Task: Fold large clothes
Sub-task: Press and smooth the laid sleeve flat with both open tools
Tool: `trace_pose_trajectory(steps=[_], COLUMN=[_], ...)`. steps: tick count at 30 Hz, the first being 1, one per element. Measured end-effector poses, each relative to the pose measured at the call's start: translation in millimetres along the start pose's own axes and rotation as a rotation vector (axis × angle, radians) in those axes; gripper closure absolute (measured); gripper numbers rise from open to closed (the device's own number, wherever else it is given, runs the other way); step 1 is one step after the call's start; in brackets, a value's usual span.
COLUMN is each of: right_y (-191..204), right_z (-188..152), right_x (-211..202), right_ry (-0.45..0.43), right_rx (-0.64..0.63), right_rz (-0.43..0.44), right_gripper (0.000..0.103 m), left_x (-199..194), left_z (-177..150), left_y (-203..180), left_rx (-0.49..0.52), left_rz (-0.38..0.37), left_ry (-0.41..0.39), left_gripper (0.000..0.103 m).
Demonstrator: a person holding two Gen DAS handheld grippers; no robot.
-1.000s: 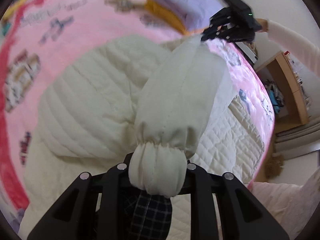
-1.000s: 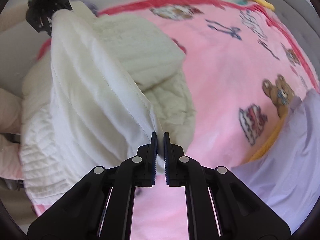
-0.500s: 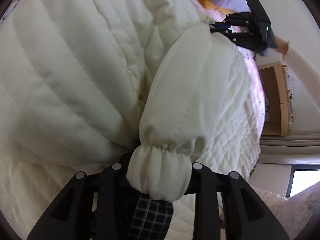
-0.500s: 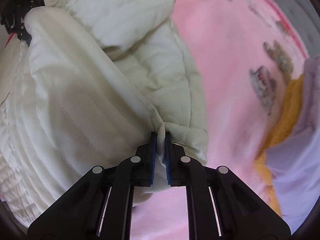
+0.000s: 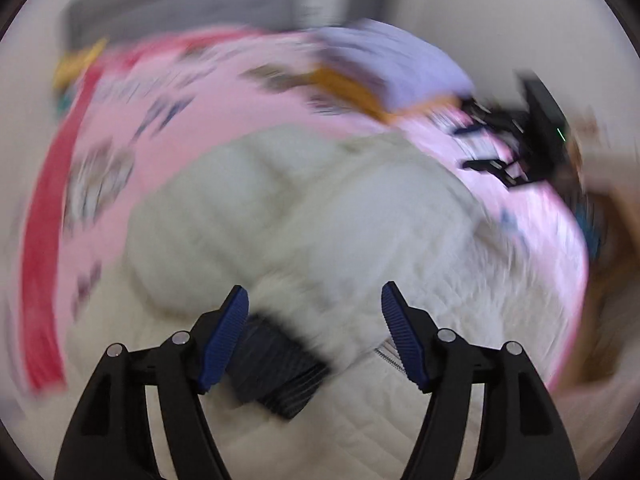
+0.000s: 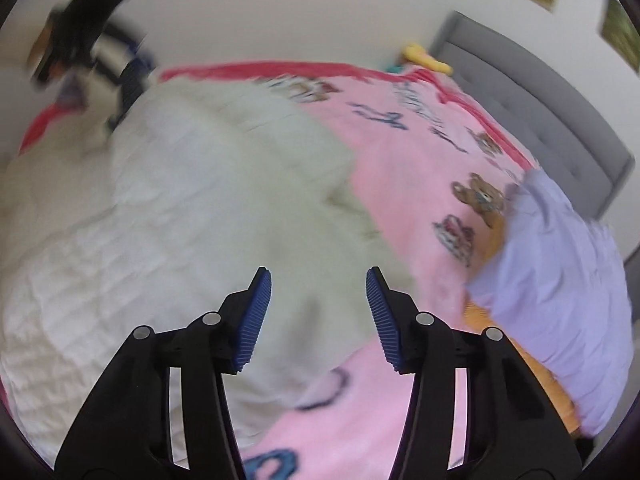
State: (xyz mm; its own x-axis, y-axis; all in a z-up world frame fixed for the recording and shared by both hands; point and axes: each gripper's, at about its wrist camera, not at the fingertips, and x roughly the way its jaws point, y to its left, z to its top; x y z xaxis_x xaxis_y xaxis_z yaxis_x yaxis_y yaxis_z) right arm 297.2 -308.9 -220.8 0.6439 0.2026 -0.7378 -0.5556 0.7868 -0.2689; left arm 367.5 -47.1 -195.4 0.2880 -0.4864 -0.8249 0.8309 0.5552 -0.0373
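While both views are smeared by motion blur, the main shapes can be made out.

Setting: a bed covered by a pink blanket [image 6: 420, 168] printed with bears and lettering, with a grey headboard [image 6: 532, 120] behind it.

Task item: a large cream quilted jacket [image 5: 320, 216] lies heaped across the middle of the blanket, near the bed's front edge. A dark checked lining [image 5: 276, 372] peeks out at one opening, and a short run of zipper [image 5: 386, 358] shows nearby.

Left gripper [image 5: 314, 336]: blue-padded jaws spread wide, nothing between them, poised just over the jacket's near edge.

Right gripper [image 6: 318, 314]: jaws likewise spread wide and empty, over the jacket's edge where it meets the blanket.

Why so placed: one gripper sits at each side of the garment, probably so the two can work opposite ends of a fold. With both empty, the jacket rests under its own weight.

Other items: a lilac cloth [image 6: 560, 300] over something orange [image 6: 532, 384] lies apart from the jacket, out of the folding area.

Judgement: folding looks partway done; fresh grips seem needed next.
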Motion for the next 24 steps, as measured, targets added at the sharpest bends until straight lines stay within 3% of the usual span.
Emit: trace_pose_trajectory(steps=[2, 3, 8, 10, 14, 18, 20, 24], right_y=[23.4, 30.7, 36.8, 34.3, 43.1, 47.3, 50.7, 43.1], right_z=[-9.2, -13.3, -35.6, -39.7, -43.5, -46.8, -49.9, -41.9], right_x=[9.1, 15.0, 37.8, 46.3, 60.1, 61.6, 61.3, 57.2], right_ry=[0.036, 0.067, 0.143, 0.17, 0.208, 0.213, 0.202, 0.238], right_rx=[-0.064, -0.069, -0.031, 0.021, -0.013, 0.005, -0.001, 0.068], right_rz=[0.013, 0.033, 0.063, 0.085, 0.086, 0.086, 0.077, 0.075], right_gripper=[0.058, 0.059, 0.061, 0.061, 0.06, 0.06, 0.06, 0.059], left_x=[19.5, 32.1, 75.4, 87.0, 100.7, 113.1, 117.8, 104.3], left_z=[7.2, 8.5, 6.4, 4.4, -7.7, -14.4, -13.8, -1.7], left_y=[-22.6, -24.0, 21.8, 29.9, 22.9, 22.1, 19.8, 11.8], left_rx=[0.135, 0.15, -0.076, -0.115, -0.075, -0.127, -0.106, -0.091], left_rz=[-0.019, -0.027, -0.15, -0.179, -0.142, -0.161, -0.145, -0.099], left_ry=[0.029, 0.048, 0.117, 0.133, 0.155, 0.16, 0.165, 0.192], left_gripper=[0.035, 0.035, 0.037, 0.037, 0.037, 0.037, 0.037, 0.037])
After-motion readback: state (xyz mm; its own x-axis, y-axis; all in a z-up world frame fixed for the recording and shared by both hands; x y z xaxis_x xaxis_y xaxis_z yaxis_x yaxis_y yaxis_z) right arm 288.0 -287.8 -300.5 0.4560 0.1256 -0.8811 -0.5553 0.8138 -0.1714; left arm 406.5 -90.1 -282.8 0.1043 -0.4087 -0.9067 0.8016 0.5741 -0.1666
